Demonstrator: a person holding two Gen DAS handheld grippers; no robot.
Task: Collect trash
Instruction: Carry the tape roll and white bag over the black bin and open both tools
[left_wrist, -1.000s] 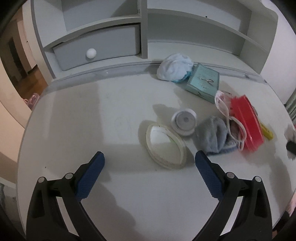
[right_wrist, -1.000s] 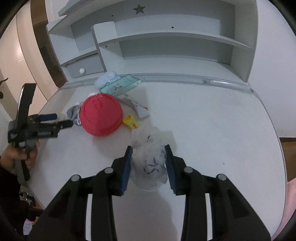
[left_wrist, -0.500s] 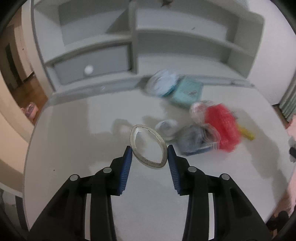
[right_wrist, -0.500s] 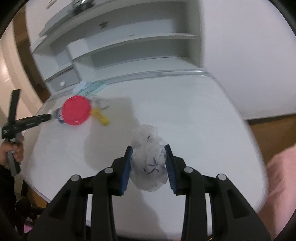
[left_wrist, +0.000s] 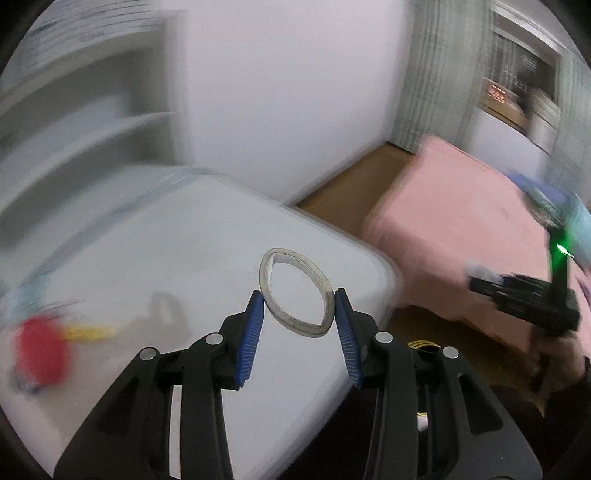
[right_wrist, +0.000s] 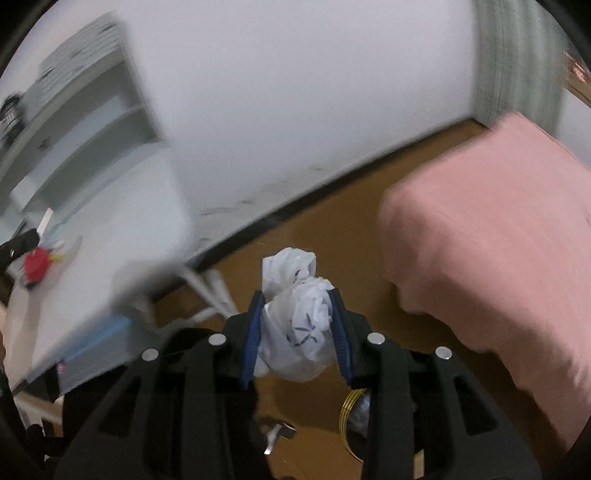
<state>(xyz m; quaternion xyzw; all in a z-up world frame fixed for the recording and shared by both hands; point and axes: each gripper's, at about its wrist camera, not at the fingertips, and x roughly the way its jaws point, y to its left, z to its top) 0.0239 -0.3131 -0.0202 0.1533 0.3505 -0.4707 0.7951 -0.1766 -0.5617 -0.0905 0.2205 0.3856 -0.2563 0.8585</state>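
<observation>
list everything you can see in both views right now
oval ring: 1, whitish, squeezed between left gripper's fingers
crumpled plastic bag: 1, white with dark print, clamped in right gripper
desk: 1, white, left side
red round object: 1, on desk, blurred
yellow item: 1, beside red object
bed cover: 1, pink, right
floor: brown wood
gold-rimmed container: 1, below right gripper, partly hidden
left gripper: black, blue pads
right gripper: black, blue pads

White wall (right_wrist: 295, 92), brown wooden floor (right_wrist: 332, 229), pink-covered bed (right_wrist: 498, 240), white desk (left_wrist: 147, 240) with blurred shelving (left_wrist: 85, 110), greenish curtain (left_wrist: 443, 74) beside window.
</observation>
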